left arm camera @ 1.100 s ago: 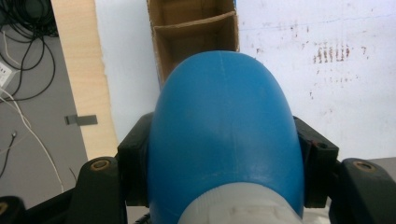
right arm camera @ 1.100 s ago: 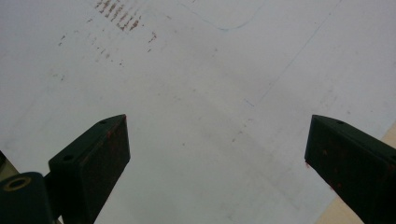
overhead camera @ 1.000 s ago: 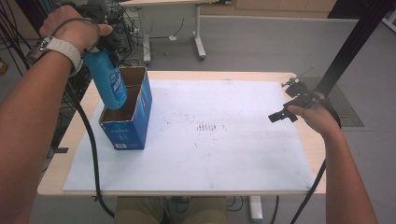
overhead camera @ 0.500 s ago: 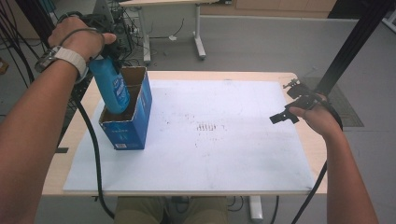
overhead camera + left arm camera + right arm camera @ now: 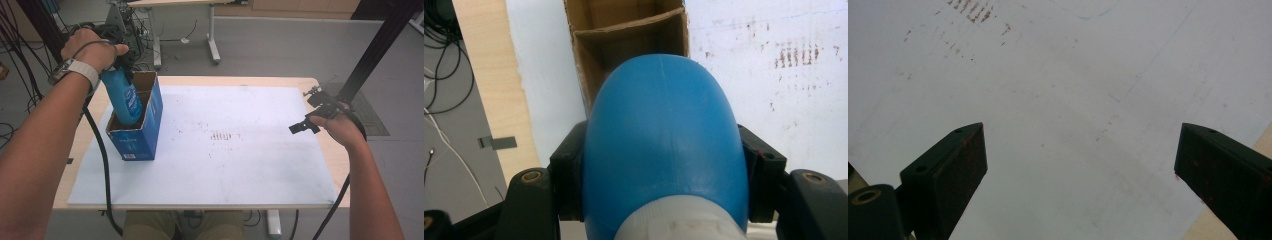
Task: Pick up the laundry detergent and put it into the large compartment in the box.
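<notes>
Left gripper [image 5: 664, 165] clamped on blue bottle [image 5: 664, 150] over box [image 5: 142, 127]; right gripper [image 5: 1078, 170] wide open, empty

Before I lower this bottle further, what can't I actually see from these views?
- High view: the lower end of the blue bottle is hidden behind the wall of the cardboard box, so whether it touches the floor is unclear.
- Left gripper view: the bottle's body covers the compartment below; its label faces away.
- High view: the left gripper is mostly covered by the hand; box print is too small to read.
- Right gripper: open over the white mat.
</notes>
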`<state>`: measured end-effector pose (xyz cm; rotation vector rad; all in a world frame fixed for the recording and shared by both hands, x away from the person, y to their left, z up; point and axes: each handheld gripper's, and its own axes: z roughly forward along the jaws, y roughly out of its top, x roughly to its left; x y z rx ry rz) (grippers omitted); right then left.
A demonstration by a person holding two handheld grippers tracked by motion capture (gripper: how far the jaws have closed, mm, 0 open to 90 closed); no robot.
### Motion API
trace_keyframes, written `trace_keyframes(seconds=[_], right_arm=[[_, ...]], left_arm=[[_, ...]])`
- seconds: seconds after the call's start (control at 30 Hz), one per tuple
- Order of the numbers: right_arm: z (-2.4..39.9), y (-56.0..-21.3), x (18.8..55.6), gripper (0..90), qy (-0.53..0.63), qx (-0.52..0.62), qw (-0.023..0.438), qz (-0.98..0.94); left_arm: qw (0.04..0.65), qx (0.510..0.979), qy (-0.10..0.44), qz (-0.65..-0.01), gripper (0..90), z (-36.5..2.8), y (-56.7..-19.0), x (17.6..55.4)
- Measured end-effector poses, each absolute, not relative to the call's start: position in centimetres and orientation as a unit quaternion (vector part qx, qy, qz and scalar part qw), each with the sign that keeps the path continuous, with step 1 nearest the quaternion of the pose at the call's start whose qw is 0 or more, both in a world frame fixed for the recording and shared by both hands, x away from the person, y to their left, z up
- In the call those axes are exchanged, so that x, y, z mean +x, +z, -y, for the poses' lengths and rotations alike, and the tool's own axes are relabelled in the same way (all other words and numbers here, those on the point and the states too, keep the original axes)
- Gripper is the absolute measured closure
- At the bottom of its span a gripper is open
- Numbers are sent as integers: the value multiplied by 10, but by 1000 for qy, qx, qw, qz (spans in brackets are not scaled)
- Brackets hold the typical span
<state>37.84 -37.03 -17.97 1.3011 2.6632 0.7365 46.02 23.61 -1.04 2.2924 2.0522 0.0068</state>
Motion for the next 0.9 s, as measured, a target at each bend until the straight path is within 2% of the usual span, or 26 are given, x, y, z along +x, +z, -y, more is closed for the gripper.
trace_keyframes(seconds=[0.9], right_arm=[[373, -187, 378, 65, 239, 431, 37, -869]], left_arm=[[27, 754, -1, -657, 373, -230, -64, 469]])
